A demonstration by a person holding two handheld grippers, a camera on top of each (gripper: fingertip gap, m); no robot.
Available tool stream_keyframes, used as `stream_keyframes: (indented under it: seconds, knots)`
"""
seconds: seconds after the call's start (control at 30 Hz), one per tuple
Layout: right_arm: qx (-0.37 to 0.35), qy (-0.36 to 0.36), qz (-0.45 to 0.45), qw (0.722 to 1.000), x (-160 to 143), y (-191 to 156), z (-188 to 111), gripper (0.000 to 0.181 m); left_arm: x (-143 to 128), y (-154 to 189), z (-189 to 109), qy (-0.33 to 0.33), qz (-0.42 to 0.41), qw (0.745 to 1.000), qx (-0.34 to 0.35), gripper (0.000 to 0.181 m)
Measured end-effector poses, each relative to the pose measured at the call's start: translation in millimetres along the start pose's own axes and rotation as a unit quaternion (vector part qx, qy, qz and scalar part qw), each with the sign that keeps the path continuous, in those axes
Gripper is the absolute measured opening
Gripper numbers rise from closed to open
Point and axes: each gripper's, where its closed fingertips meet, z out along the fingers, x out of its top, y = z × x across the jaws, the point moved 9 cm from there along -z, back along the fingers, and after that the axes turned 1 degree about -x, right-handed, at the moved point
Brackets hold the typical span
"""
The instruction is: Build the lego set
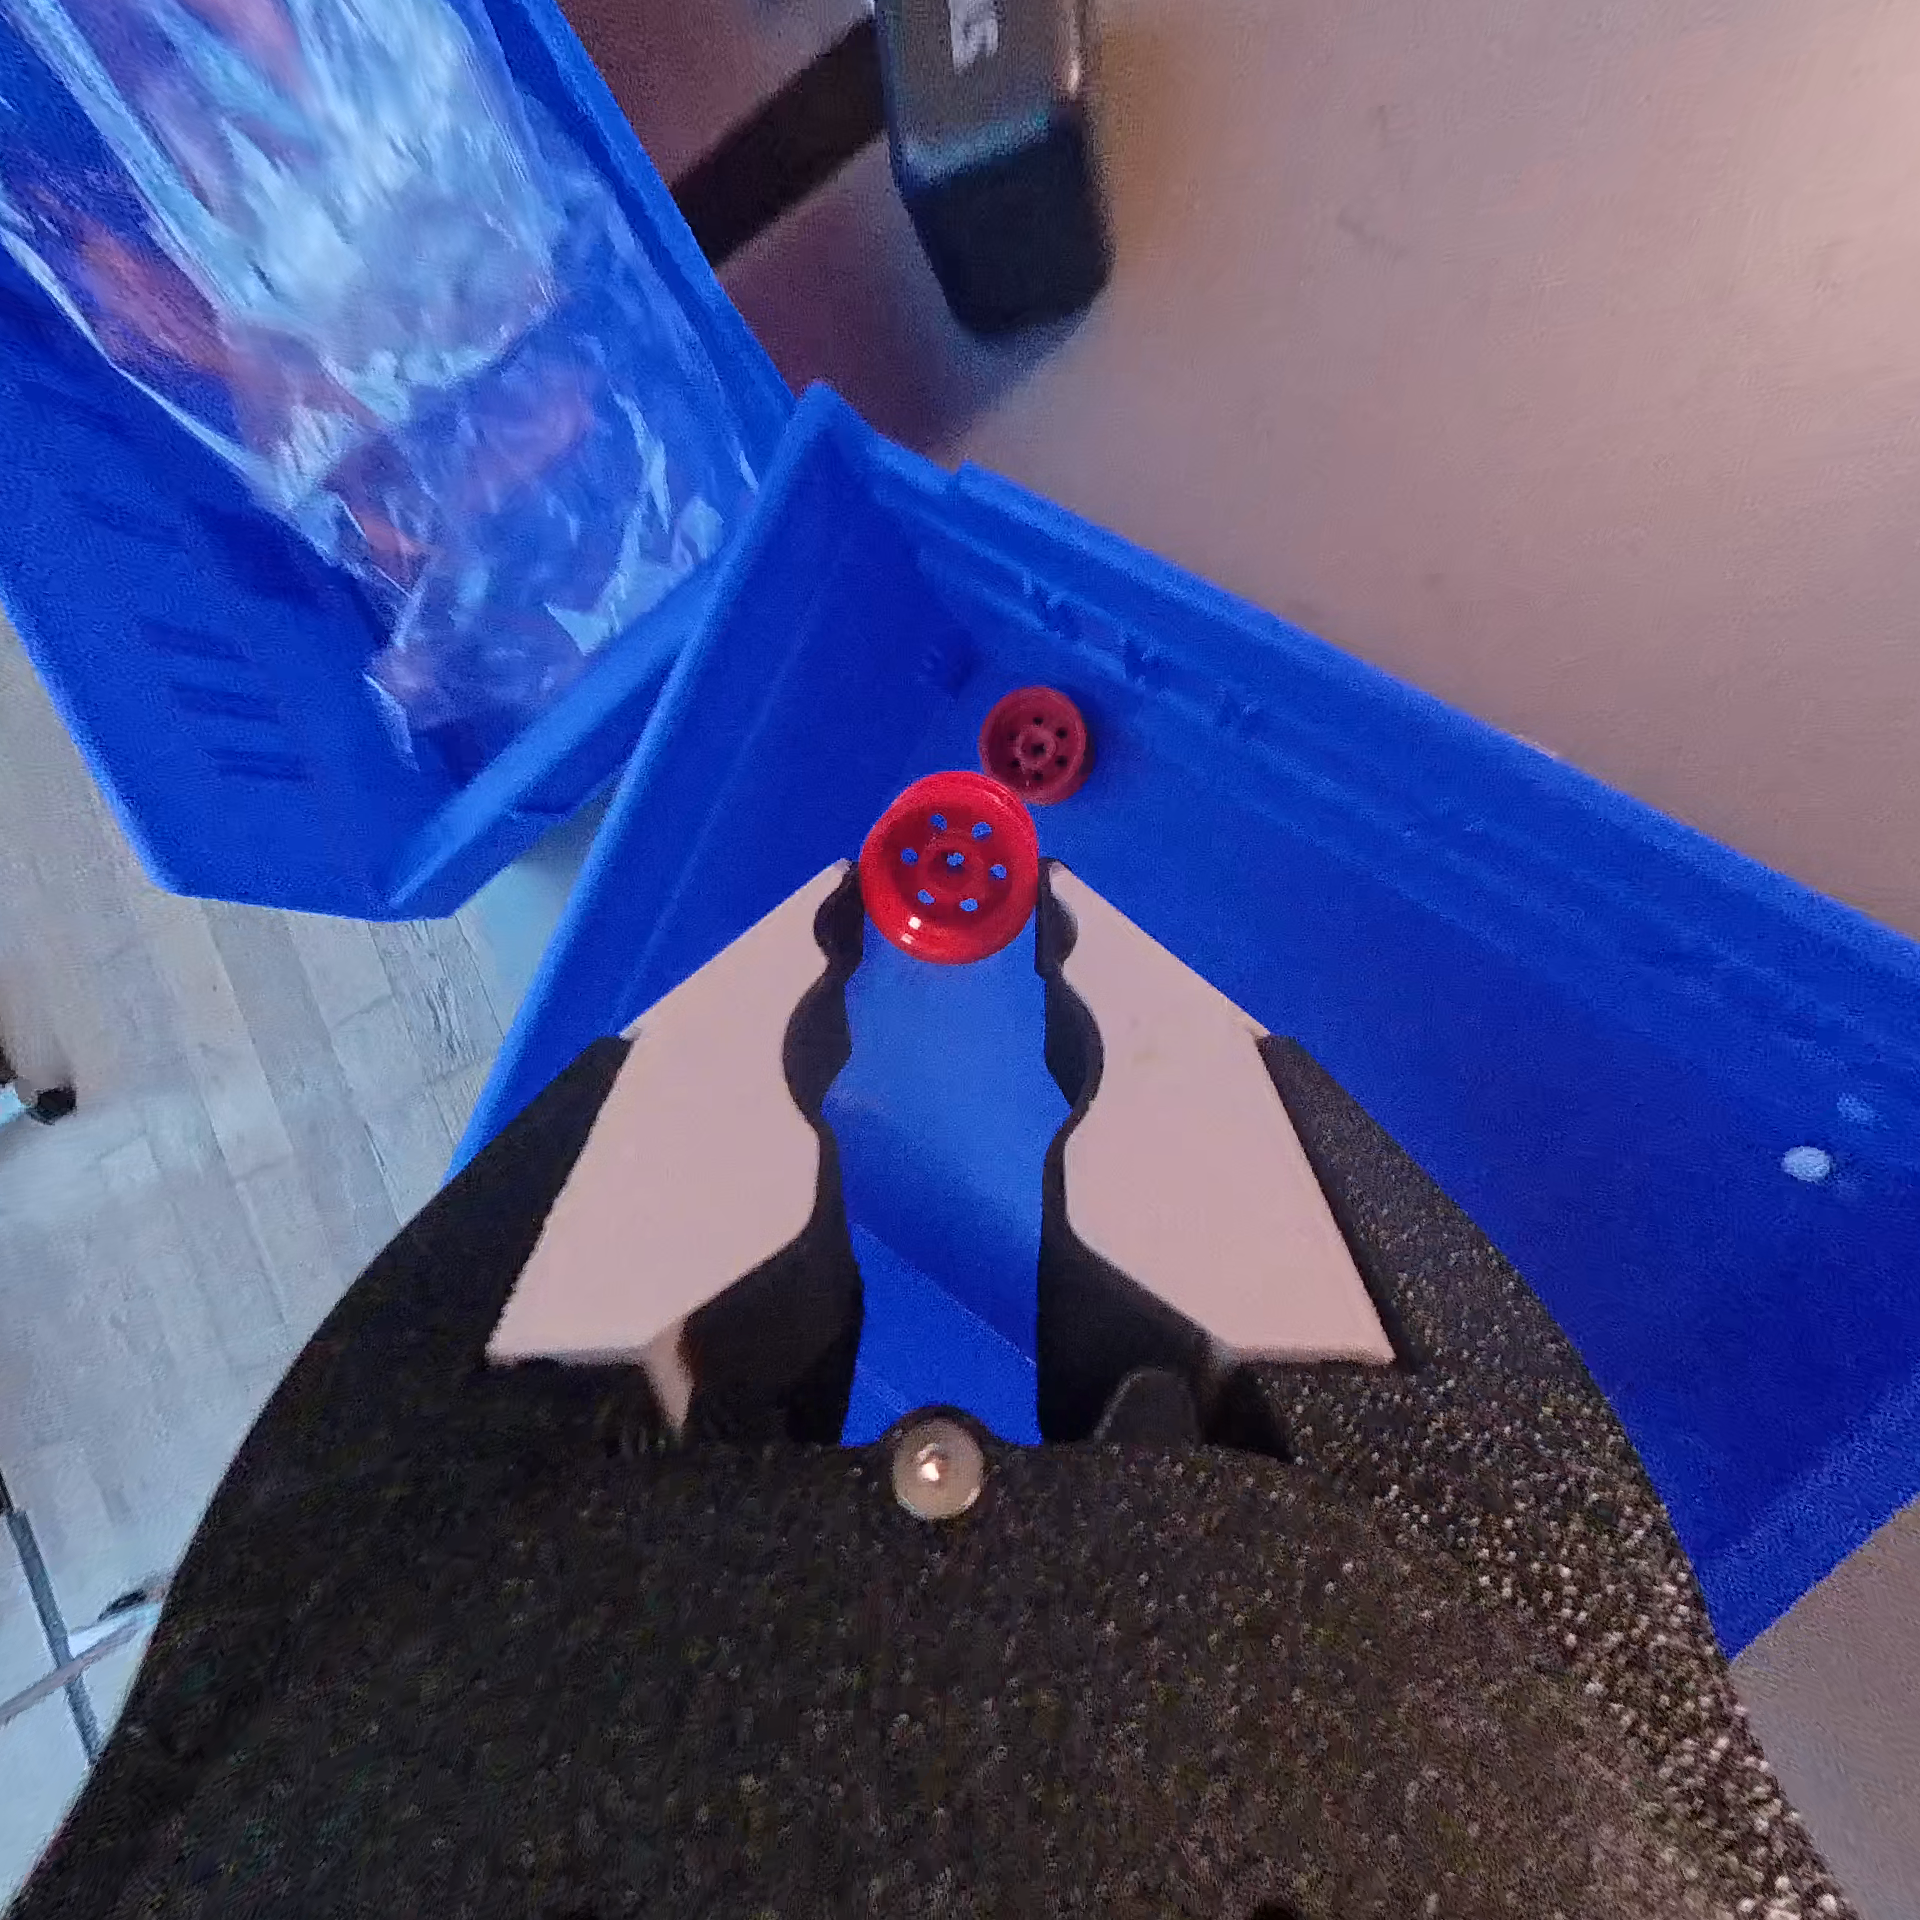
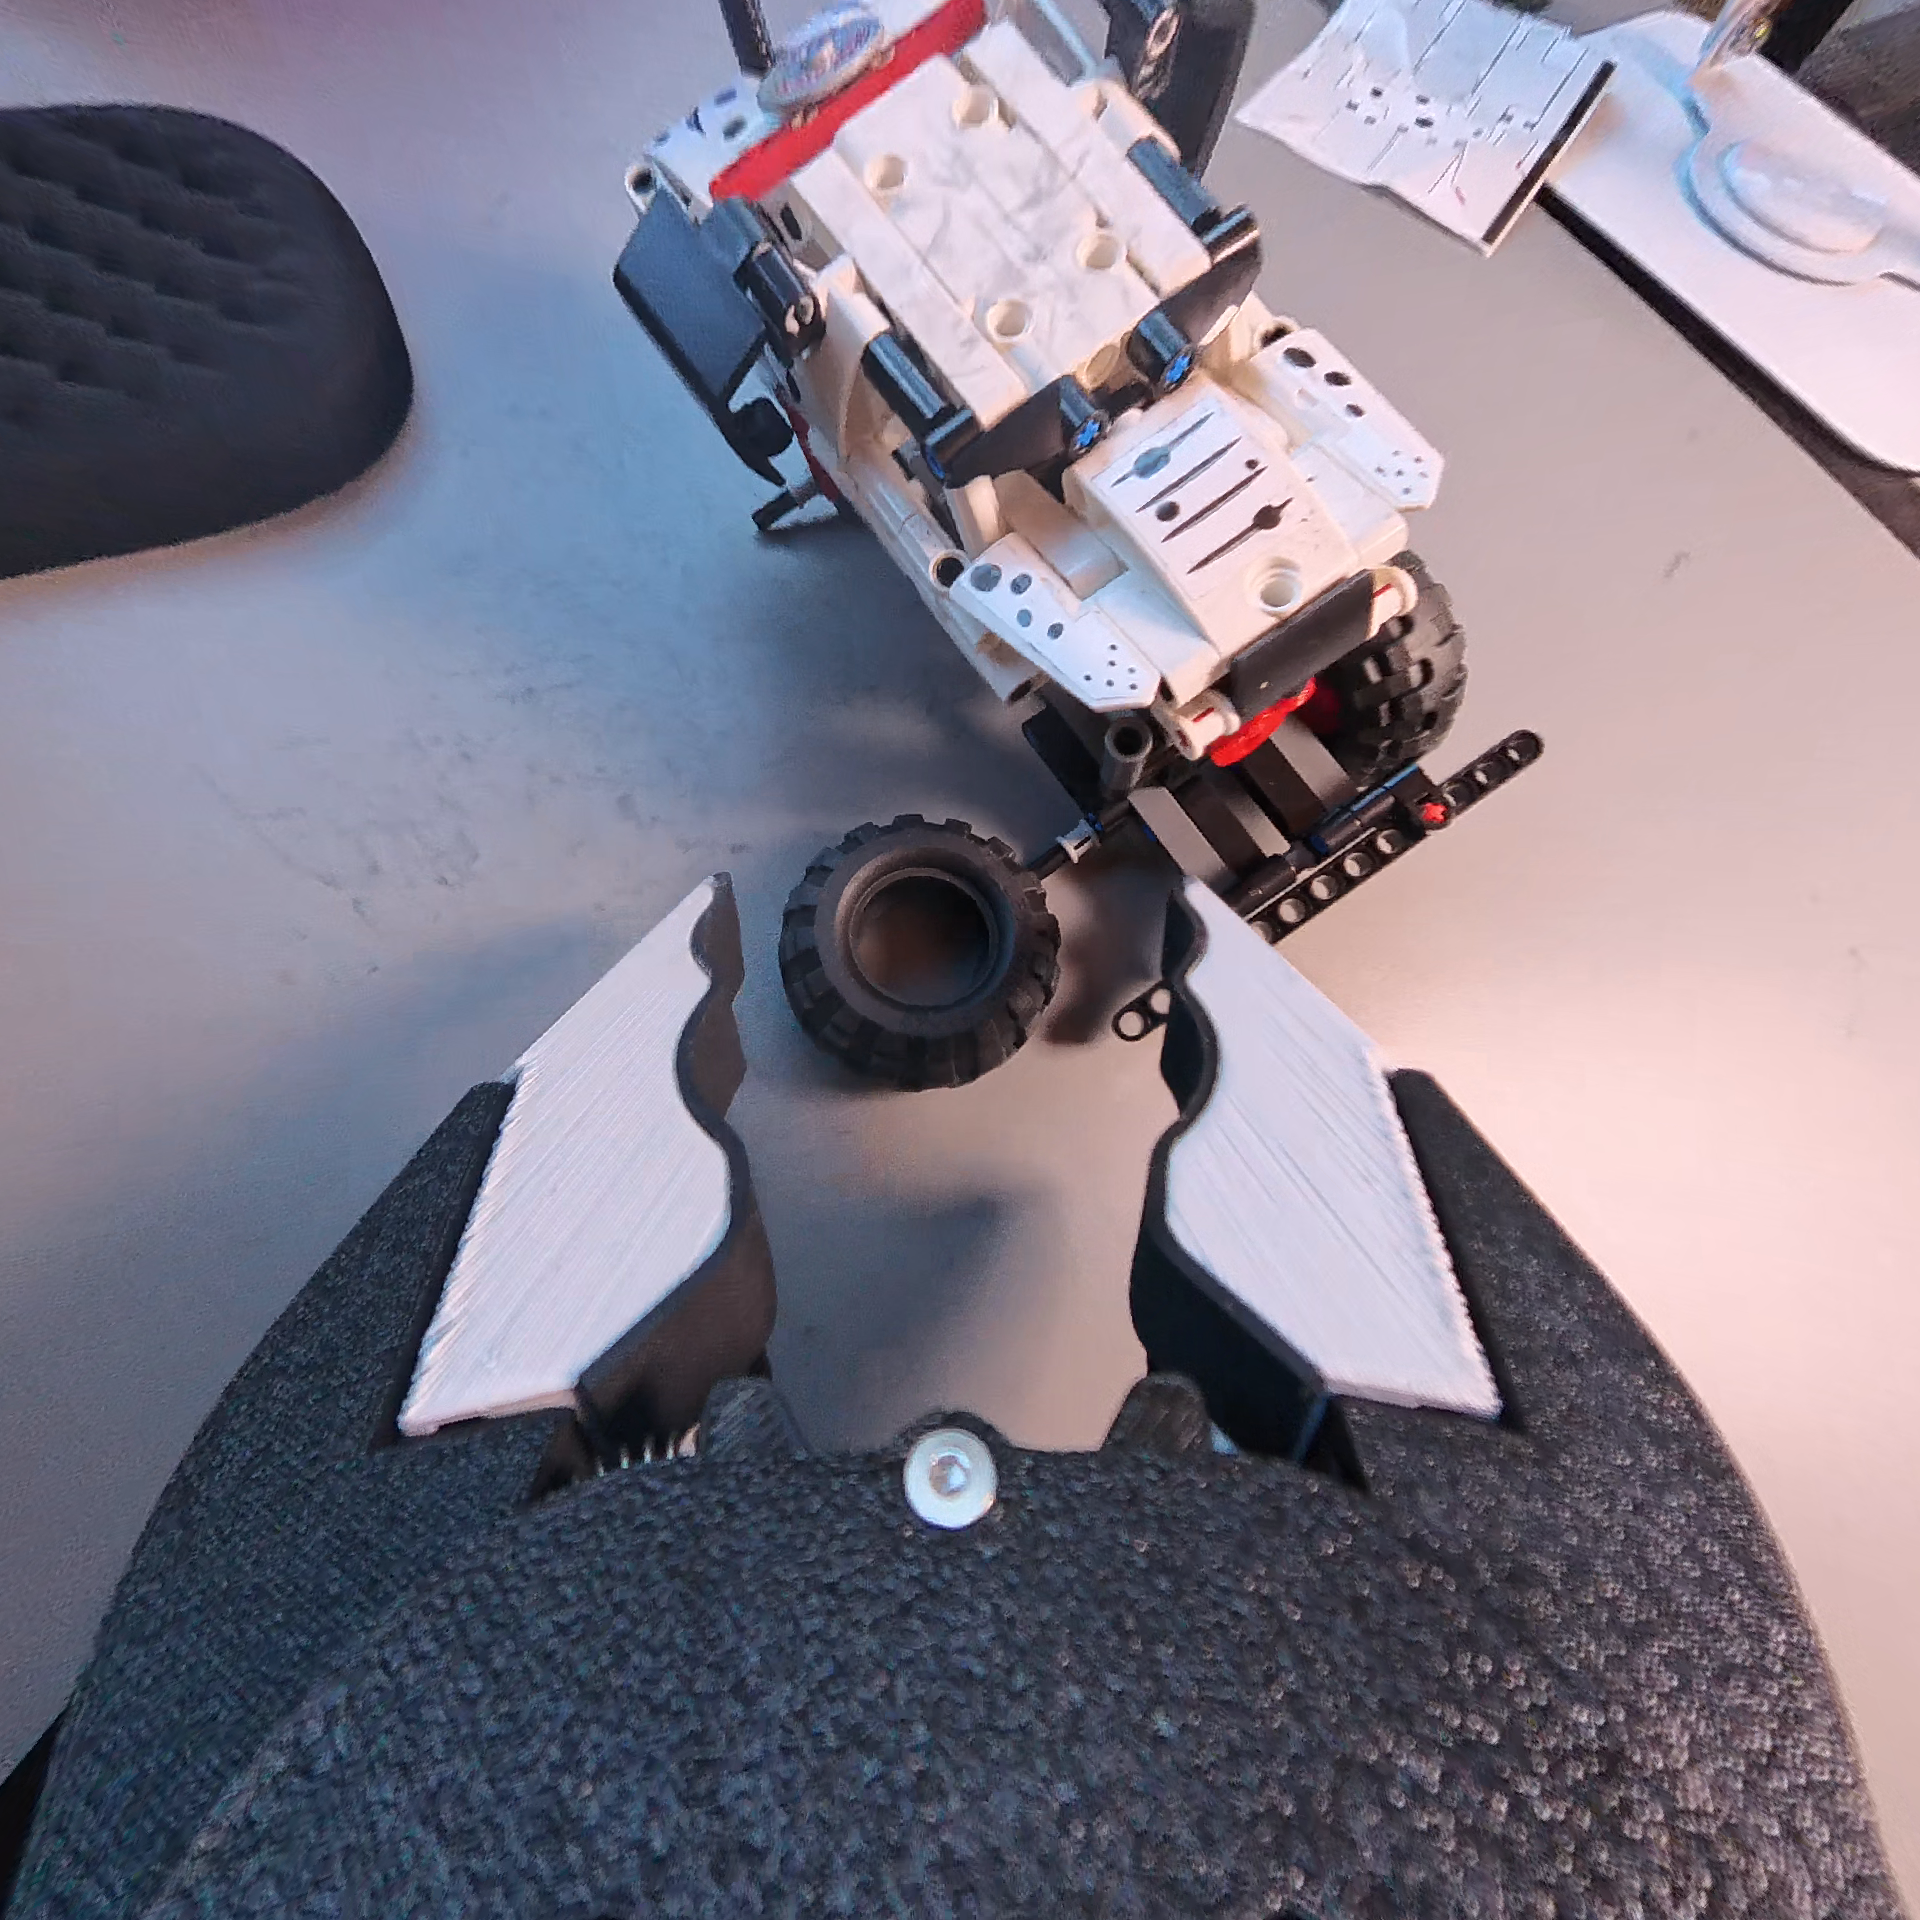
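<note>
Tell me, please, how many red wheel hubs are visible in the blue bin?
2: one red hub between the left gripper fingertips, another against the blue bin wall. Others may be hidden.

Left wrist cam sits right behind its own fingers, looking steeply down into a blue bin, super close, floor visible off to the left. Right wrist cam looks down along its fingers at the bench, a bit farther back. The two views share nothing I can spot.
</note>
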Motion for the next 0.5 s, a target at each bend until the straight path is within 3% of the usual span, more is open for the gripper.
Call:
stream_keyframes:
  seconds: [0.1,0.13,0.2,0.3,0.4,0.5]
  knots:
    - [0.011,0.038,0.004,0.999,3.2,2.1,-6.6,0.08,35.7,40.5,-74.7,0.162,0.036,0.985,-0.036,0.031]
    - [0.014,0.057,0.0,0.998,4.8,2.3,-9.4,0.08,46.5,66.4,-96.7,0.22,0.05,0.971,-0.083,0.031]
    - [0.016,0.102,-0.014,0.995,9.3,1.7,-16.8,0.077,61.9,129.8,-129.2,0.329,0.069,0.918,-0.212,0.031]
    - [-0.011,0.172,-0.046,0.984,19.4,-0.3,-31.5,0.076,67.5,233.7,-136.4,0.404,0.015,0.788,-0.464,0.03]
    - [-0.031,0.237,-0.087,0.967,35.7,-12.2,-54.3,0.068,70.6,320.0,-107.6,0.367,-0.071,0.643,-0.669,0.03]
    - [-0.016,0.297,-0.133,0.945,49.8,-36.6,-80.9,0.049,80.3,374.0,-84.7,0.32,-0.127,0.515,-0.785,0.03]
